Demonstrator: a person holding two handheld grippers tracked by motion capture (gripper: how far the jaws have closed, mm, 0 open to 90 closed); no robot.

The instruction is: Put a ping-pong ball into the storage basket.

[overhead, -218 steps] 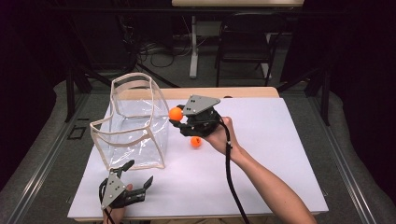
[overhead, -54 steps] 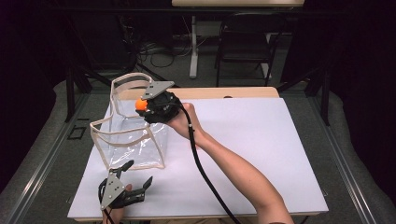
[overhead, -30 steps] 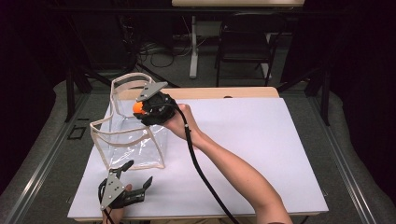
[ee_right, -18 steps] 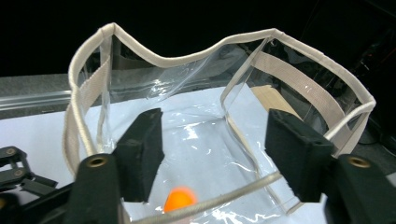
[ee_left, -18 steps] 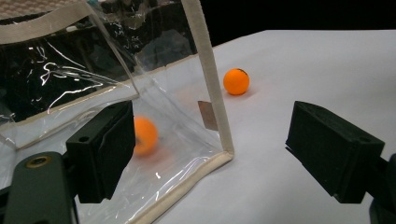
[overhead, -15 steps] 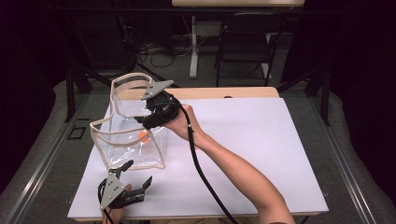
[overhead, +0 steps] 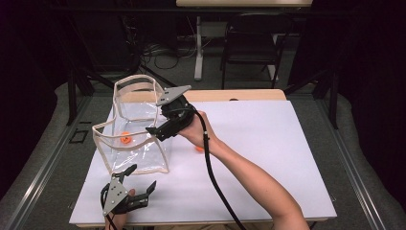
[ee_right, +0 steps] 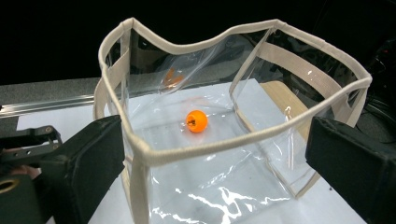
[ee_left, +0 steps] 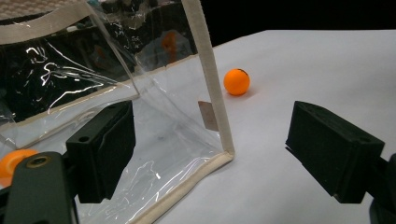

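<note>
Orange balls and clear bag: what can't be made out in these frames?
- Ball on the table, high view: mostly hidden behind the right hand.
- Ball in the bag, right gripper view: its dark mark is too small to read.
- Clear bag, left gripper view: top cut off by the frame edge.

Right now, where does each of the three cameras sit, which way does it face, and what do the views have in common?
High view: above the person's side, looking forward and down on the white table; both forearms, the left gripper and the right gripper show.
Left gripper view: low on the table, looking past the clear bag corner toward an orange ball outside it; its own open jaws show.
Right gripper view: at the bag's rim, looking down in at the ball inside; its own open jaws show.
Shared: all three show the bag.
</note>
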